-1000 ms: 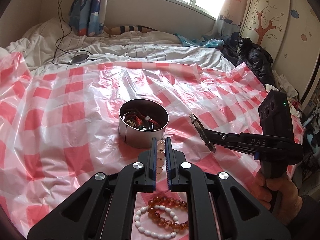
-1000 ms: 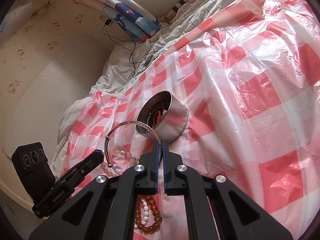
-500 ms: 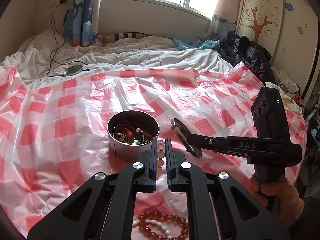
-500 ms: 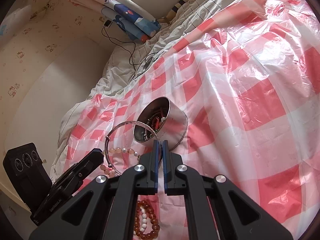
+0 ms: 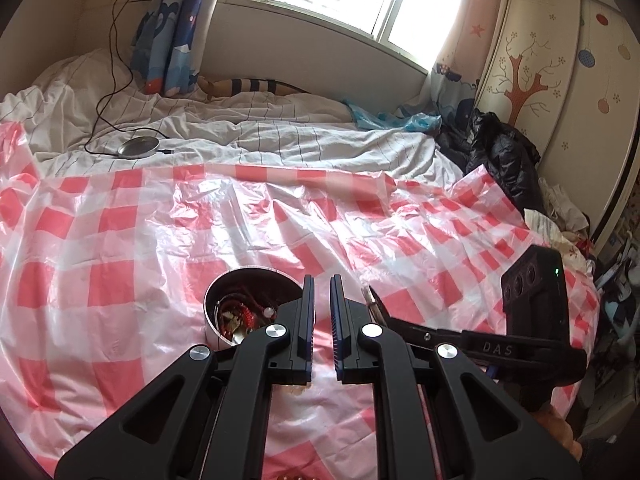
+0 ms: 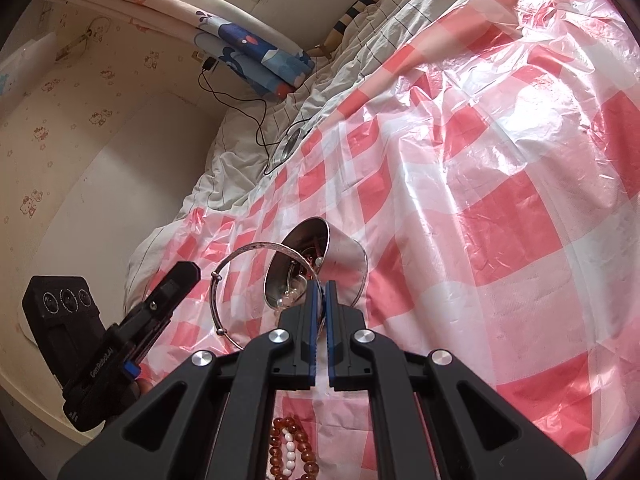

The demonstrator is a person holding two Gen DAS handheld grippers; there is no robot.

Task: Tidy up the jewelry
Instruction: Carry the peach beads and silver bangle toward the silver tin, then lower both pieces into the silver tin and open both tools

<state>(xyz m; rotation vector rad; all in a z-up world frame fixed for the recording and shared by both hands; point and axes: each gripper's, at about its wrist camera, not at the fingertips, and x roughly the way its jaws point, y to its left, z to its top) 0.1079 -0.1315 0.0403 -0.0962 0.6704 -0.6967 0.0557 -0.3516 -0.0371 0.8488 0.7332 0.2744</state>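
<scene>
While the right gripper (image 6: 321, 292) grips a silver bangle (image 6: 256, 276) beside the metal tin (image 6: 320, 264), the left gripper (image 5: 322, 292) is clenched, its beads hidden.

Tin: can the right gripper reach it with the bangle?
Probably yes: the right gripper, shut on the bangle, points at the tin's open mouth just ahead, and nothing seems to lie between them.

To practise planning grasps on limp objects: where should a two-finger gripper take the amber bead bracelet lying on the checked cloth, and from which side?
Pinch one arc of the amber bead bracelet from above, one finger outside the loop, one inside. It lies flat on the checked cloth, so probably no side approach gets under it.
</scene>
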